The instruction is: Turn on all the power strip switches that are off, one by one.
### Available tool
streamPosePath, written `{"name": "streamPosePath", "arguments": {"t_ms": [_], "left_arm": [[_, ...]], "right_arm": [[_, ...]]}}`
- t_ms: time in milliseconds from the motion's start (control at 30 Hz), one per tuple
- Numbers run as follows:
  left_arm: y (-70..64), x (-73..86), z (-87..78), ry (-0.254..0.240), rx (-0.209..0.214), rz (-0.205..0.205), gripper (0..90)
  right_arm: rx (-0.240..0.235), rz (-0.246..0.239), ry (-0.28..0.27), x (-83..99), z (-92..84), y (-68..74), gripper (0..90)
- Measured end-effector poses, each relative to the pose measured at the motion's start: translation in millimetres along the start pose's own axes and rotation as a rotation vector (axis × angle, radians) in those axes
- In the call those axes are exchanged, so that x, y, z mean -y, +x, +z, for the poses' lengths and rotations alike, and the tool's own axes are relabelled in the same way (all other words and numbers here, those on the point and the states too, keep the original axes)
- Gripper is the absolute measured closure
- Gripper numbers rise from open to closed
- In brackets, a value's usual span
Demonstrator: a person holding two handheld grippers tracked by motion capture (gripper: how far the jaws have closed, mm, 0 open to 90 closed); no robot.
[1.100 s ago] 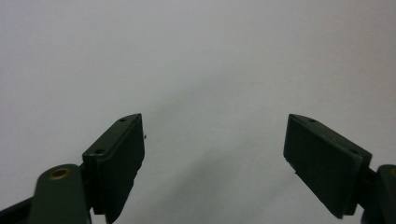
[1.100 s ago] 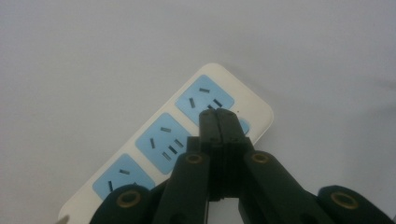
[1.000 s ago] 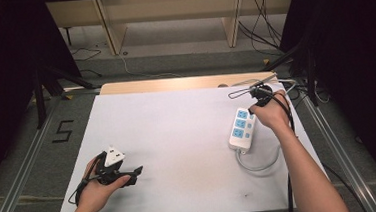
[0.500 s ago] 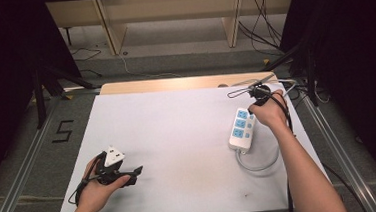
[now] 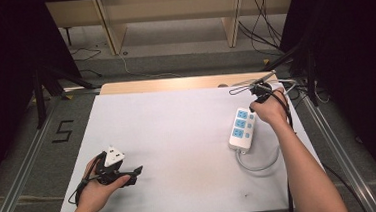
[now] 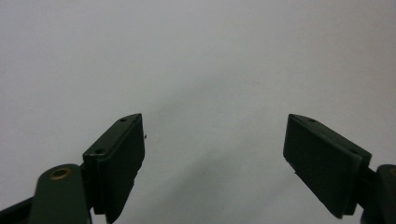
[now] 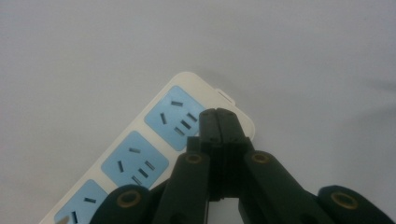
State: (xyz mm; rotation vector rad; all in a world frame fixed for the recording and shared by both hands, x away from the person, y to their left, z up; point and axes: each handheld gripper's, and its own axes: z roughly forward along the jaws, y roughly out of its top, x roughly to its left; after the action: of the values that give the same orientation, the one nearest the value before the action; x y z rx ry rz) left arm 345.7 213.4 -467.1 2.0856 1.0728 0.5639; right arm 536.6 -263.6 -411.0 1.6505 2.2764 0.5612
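Nearest us, at the tabletop's [image 5: 178, 136] front left corner, the left hand-held gripper [image 5: 130, 173] lies low over the bare white surface. In its own view the jaws stand wide apart with nothing between them [image 6: 212, 158]. Compared with a second ago it has barely shifted; we read it as idle, waiting.

Farther off, by the right edge, the power strip [image 5: 241, 128] lies flat, its three blue sockets facing up and its white cord [image 5: 257, 164] looping toward the front edge. The strip sits where it did a second ago.

The small change is at the far right: the right hand-held gripper [image 5: 256, 97] has edged slightly along the strip's far end. In its own view the jaws are pressed fully together, holding nothing [image 7: 217, 122], and their tips sit over the strip's [image 7: 140, 154] far corner, just beside the end socket. Whether the tips touch the casing we cannot tell.

From this we judge that the work is on the strip's far end, perhaps a press or a nudge with closed tips, since closed jaws cannot grasp. The strip has not yet moved, so that step looks only begun.
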Motion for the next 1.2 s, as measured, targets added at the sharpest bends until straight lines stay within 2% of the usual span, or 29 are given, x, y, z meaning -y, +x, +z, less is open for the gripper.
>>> {"name": "streamPosePath", "arguments": {"t_ms": [233,667,1200], "left_arm": [[0.3,0.0,-0.2,0.002,-0.001,0.002,20.7],[0.1,0.1,0.1,0.001,0.001,0.002,20.9],[-0.2,0.1,0.8,0.001,0.004,0.0,21.0]], "right_arm": [[-0.003,0.018,0.019,0.2,6.5,-2.6,90.0],[0.003,0.017,0.037,-0.1,15.1,-3.5,90.0],[0.008,0.023,0.055,0.8,18.0,-7.1,90.0]]}}
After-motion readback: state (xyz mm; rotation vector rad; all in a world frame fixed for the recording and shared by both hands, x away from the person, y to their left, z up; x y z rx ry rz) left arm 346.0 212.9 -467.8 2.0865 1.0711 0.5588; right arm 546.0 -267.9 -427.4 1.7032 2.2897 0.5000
